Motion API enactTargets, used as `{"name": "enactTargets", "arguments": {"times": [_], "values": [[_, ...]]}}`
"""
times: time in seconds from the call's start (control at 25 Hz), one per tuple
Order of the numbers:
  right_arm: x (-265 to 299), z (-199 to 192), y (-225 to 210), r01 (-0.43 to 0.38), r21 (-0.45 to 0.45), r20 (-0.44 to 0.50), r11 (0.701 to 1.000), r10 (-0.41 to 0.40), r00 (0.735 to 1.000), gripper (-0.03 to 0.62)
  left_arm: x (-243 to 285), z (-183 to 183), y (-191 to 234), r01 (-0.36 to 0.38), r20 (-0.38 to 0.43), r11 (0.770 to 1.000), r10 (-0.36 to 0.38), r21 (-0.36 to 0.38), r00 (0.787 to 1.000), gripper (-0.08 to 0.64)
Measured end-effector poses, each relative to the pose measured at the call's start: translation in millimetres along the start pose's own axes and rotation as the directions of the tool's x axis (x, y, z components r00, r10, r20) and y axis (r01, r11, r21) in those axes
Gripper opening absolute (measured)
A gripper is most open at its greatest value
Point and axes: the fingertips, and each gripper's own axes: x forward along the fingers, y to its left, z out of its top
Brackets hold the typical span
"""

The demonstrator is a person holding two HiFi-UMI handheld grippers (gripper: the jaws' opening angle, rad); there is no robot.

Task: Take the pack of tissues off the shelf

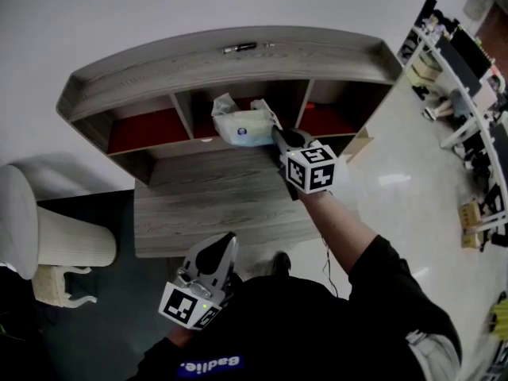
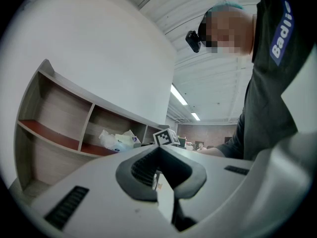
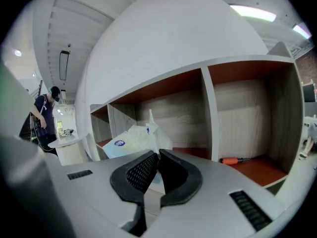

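The pack of tissues, pale blue and white in crinkled plastic, is at the mouth of the middle compartment of the grey wooden shelf. My right gripper reaches in from the right and is shut on the pack's twisted wrapper end. In the right gripper view the pack sticks up tilted just beyond the shut right gripper. My left gripper hangs low near my body, shut and holding nothing. The left gripper view shows that gripper pointing toward the shelf, with the pack far off.
The shelf stands on a wooden desk. An orange-handled screwdriver lies in the right compartment. A dark pen-like item rests on the shelf top. A white round stand is at the left, workbenches at the far right.
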Motion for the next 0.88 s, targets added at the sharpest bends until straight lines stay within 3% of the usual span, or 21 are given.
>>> {"name": "enactTargets", "arguments": {"times": [0.48, 0.88], "values": [[-69, 2, 29, -0.041, -0.007, 0.041, 0.999, 0.042, 0.998, 0.032, 11, 4, -7, 0.041, 0.009, 0.999, -0.041, 0.000, 0.999, 0.002], [-109, -16, 54, -0.074, 0.010, 0.017, 0.997, 0.074, 0.997, 0.032, 16, 4, -11, 0.065, 0.008, 0.998, -0.065, -0.008, 0.998, 0.002]]}}
